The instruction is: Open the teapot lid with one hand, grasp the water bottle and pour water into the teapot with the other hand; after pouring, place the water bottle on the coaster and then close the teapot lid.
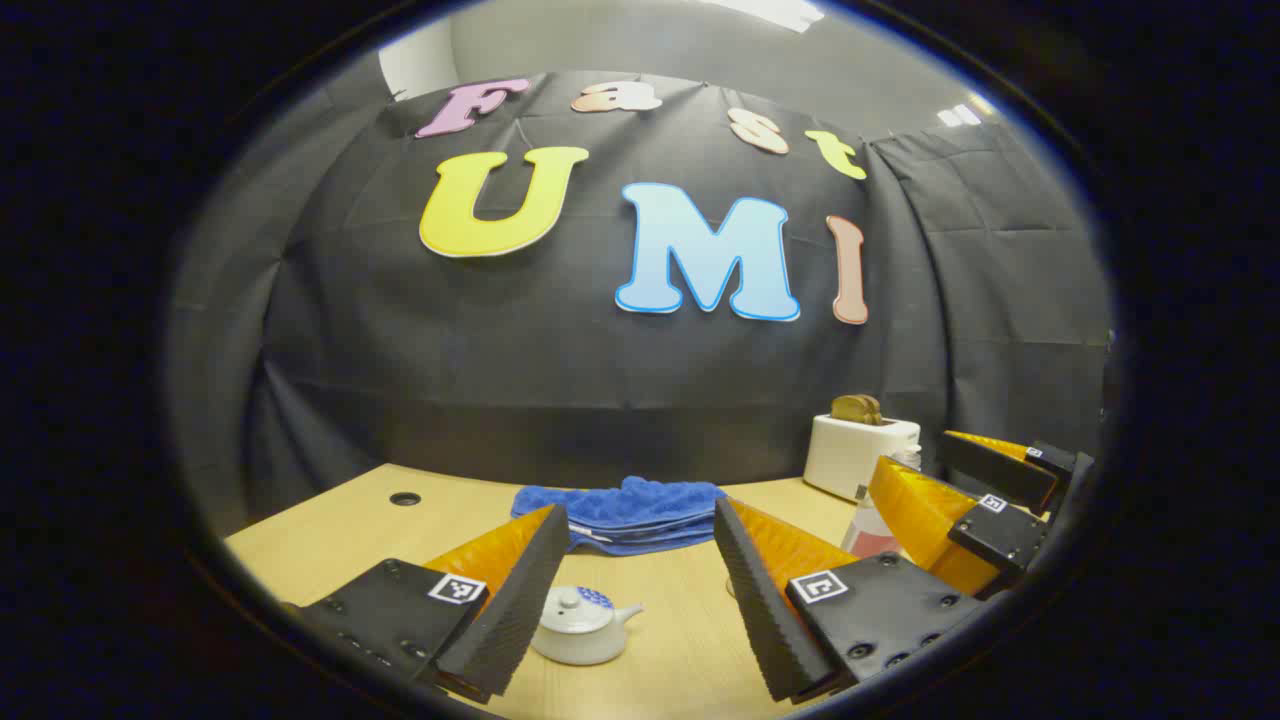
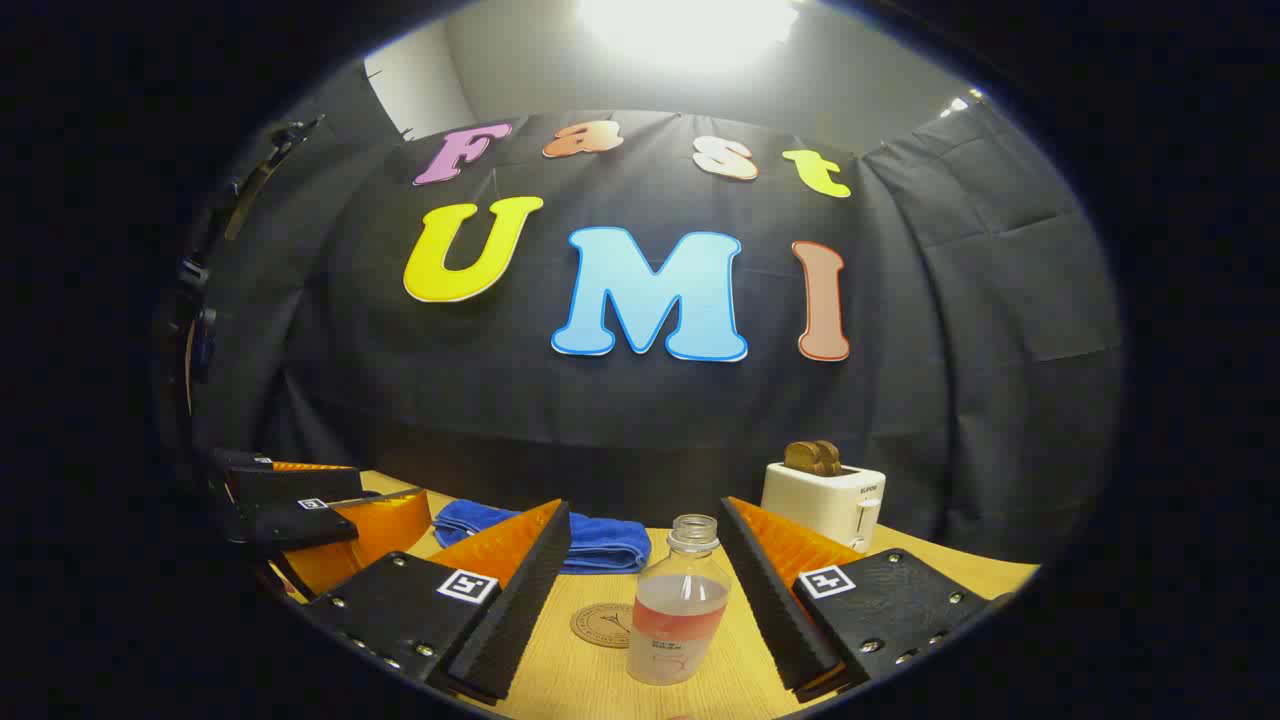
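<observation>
Both my tongs, left tongs (image 1: 640, 590) and right tongs (image 2: 645, 590), are released. The teapot (image 1: 582, 628) sits mid-counter; I'd pinch its small lid knob (image 1: 568, 600) (glazed, slippery, fragile). The water bottle (image 2: 680, 610) stands uncapped beside the coaster (image 2: 605, 624).

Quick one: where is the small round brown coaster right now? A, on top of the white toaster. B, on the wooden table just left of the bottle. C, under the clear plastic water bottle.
B: in the right gripper view the coaster lies bare on the wooden table just left of the uncapped water bottle.
</observation>
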A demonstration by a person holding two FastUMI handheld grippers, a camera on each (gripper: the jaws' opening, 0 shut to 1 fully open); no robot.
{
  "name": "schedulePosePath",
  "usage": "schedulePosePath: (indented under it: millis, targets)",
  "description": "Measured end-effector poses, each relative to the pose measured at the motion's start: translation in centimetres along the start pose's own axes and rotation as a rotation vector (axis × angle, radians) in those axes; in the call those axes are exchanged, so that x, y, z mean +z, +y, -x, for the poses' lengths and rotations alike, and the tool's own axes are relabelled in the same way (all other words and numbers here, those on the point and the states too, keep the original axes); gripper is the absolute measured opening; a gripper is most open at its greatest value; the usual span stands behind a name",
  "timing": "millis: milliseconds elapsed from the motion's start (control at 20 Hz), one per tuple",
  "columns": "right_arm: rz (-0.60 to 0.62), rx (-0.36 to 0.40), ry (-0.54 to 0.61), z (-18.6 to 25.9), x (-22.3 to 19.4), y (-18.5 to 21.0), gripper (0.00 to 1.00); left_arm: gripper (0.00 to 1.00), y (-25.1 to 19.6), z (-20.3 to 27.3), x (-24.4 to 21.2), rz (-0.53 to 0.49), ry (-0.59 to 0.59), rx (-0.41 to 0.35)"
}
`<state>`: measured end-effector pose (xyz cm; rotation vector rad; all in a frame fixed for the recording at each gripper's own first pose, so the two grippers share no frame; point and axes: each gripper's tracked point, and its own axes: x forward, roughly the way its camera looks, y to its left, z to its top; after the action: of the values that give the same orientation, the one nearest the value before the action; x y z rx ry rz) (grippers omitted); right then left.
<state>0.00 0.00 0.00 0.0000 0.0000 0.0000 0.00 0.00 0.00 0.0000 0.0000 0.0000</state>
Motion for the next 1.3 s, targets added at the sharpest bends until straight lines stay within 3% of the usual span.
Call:
schedulePosePath:
  millis: [750, 1300]
  targets:
    - [0.006, 0.012, 0.014, 0.2, -0.8, 0.4, 0.94, 0.93, 0.2, 0.1, -0.3, 0.006, 0.014, 0.001]
    - [-0.001, 0.019, 0.037, 0.2, -1.7, 0.4, 0.94, 0.93, 5.4, -2.1, -4.6, 0.007, 0.101, 0.096]
